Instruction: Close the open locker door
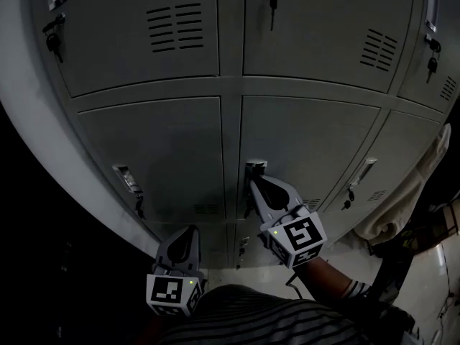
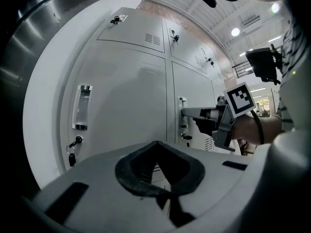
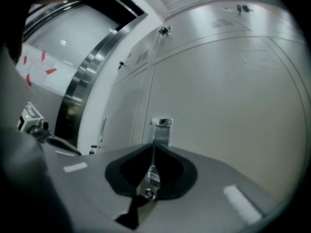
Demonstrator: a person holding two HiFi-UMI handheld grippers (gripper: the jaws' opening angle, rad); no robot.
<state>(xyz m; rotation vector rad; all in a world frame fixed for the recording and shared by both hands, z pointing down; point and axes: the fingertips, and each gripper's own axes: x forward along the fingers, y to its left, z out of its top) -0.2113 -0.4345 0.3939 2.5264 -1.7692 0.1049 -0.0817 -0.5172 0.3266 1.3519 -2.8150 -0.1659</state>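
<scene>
Flat locker doors (image 1: 158,149) block ahead; only handles (image 1: 128,180) and keys (image 1: 54,43) protrude.

Dim head view, brighter gripper views, fisheye-bent edges

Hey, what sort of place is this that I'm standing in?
Probably a locker room or staff changing area: a bank of grey metal lockers, their doors with vent slots, a pull handle and a key hanging from the lock.

White ceiling (image 2: 218,21) w/ round lights (image 2: 235,31) on.
</scene>
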